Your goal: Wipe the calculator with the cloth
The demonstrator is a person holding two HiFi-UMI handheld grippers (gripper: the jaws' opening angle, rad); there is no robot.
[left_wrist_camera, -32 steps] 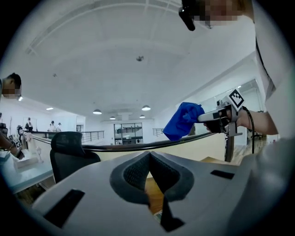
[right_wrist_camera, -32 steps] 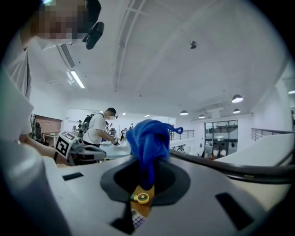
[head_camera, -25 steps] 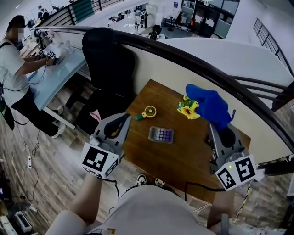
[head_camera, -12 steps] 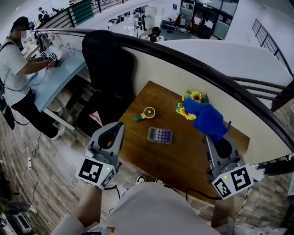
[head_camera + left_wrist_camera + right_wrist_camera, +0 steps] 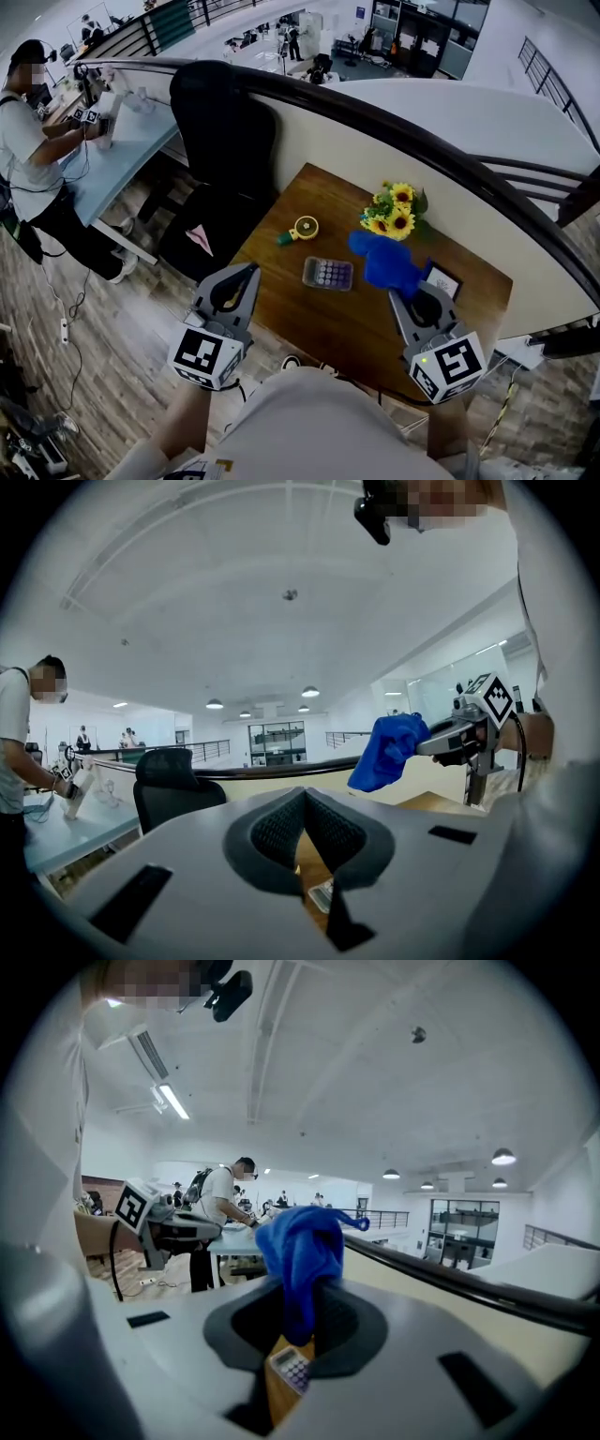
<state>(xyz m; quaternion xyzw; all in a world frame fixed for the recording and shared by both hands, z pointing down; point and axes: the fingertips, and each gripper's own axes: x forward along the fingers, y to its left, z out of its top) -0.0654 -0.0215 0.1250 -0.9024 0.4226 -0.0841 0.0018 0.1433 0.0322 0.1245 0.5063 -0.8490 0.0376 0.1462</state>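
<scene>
The right gripper has its jaws pinched on a bunched blue cloth. In the head view the cloth hangs just to the right of the calculator and apart from it. The left gripper has its jaws closed together on nothing, near the calculator's left, at the edge of the wooden table. Sunflowers stand behind the calculator, and whatever holds them cannot be made out.

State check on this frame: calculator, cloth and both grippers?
calculator: flat on the table, keys up, untouched.
cloth: bunched, clamped in the right gripper, beside the calculator.
right gripper: shut on the cloth.
left gripper: shut, empty.
</scene>
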